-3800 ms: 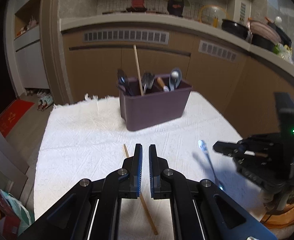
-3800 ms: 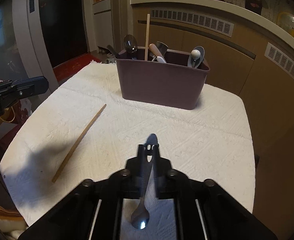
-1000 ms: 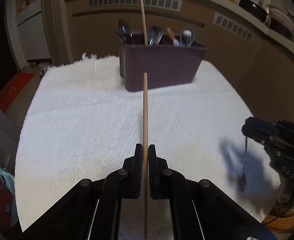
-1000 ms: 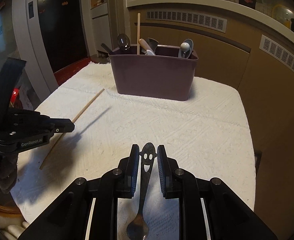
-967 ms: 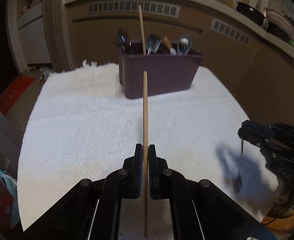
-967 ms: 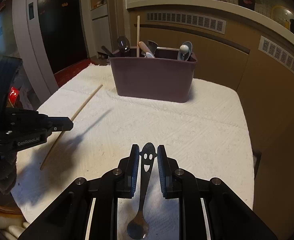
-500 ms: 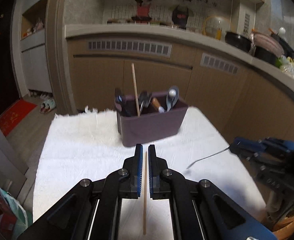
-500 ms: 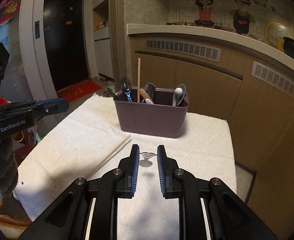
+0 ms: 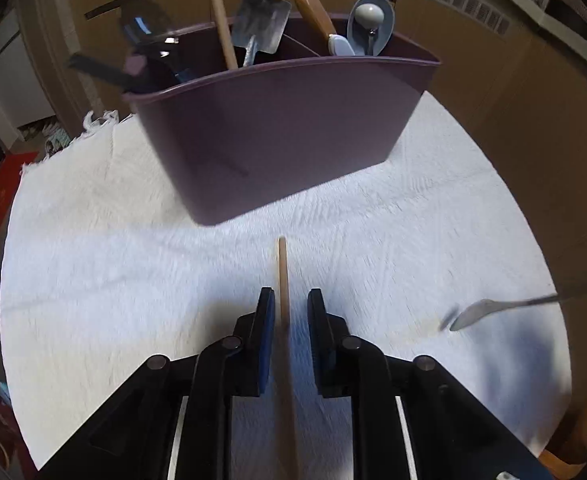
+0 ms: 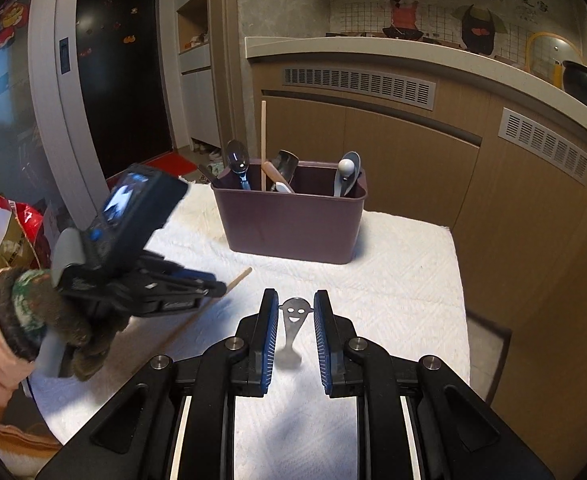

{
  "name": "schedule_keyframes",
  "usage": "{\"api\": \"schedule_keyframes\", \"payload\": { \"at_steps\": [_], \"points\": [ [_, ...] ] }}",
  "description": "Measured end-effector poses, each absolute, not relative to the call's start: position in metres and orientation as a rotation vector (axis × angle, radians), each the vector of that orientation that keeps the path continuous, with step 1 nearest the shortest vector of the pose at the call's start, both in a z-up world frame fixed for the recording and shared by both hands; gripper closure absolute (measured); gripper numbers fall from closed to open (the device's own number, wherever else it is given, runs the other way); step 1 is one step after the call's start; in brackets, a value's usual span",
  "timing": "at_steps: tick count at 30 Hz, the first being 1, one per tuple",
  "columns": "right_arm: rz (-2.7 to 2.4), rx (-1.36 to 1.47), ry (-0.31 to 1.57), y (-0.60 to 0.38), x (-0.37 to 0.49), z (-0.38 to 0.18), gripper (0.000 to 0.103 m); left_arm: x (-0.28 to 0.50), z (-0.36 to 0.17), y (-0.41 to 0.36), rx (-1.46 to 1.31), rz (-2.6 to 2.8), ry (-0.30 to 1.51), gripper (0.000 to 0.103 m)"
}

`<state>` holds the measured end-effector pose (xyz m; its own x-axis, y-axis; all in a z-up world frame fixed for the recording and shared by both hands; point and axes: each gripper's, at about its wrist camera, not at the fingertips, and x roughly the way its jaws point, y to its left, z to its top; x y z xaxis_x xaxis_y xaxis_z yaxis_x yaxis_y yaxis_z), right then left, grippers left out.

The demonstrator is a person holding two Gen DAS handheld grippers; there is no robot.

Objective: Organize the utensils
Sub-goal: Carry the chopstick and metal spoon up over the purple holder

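Note:
A purple utensil caddy stands on the white towel and holds spoons, a wooden-handled knife and an upright chopstick. My left gripper points steeply down just in front of the caddy. Its jaws are opening, and a wooden chopstick runs between the pads without touching either. My right gripper is shut on the smiley-faced handle of a metal spoon. That spoon hangs over the towel, its bowl showing at the right of the left wrist view.
The white towel covers a small table whose right edge drops off beside brown cabinets. A gloved hand and an orange sleeve hold the left gripper. A red bag sits off the table's left side.
The left gripper swung forward and down close to the caddy, and its pads have parted from the chopstick. The right gripper rose slightly, still holding the spoon.

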<state>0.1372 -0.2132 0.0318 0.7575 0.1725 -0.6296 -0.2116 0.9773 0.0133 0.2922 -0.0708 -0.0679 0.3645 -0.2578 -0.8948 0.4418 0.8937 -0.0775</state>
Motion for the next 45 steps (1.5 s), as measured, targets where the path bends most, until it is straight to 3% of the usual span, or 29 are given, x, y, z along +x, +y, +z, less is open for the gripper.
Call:
{"api": "schedule_keyframes", "payload": {
  "at_steps": [9,10,11,14,21,30,45],
  "points": [
    [0.216,-0.050,0.687,-0.216,0.141,0.028,0.084,0.319,-0.086,-0.087,0.230,-0.400,1.146,0.081],
    [0.216,-0.049,0.687,-0.216,0.142,0.028,0.084,0.318,-0.086,-0.086,0.227,-0.399,1.135,0.084],
    [0.215,-0.048,0.686,-0.216,0.141,0.028,0.084,0.315,-0.086,-0.085,0.223,-0.395,1.121,0.098],
    [0.211,-0.049,0.681,-0.214,0.138,0.030,0.084,0.295,-0.080,-0.075,0.189,-0.405,1.072,0.100],
    [0.200,-0.074,0.661,-0.212,0.130,0.043,0.084,0.222,-0.007,-0.059,0.184,-0.438,0.772,0.100],
    [0.220,-0.088,0.605,-0.209,0.132,0.082,0.084,0.188,0.096,-0.038,0.140,-0.470,0.497,0.100],
    [0.228,-0.079,0.486,-0.212,0.215,0.196,0.084,0.230,0.205,-0.044,0.134,-0.423,0.303,0.100]
  ]
}}
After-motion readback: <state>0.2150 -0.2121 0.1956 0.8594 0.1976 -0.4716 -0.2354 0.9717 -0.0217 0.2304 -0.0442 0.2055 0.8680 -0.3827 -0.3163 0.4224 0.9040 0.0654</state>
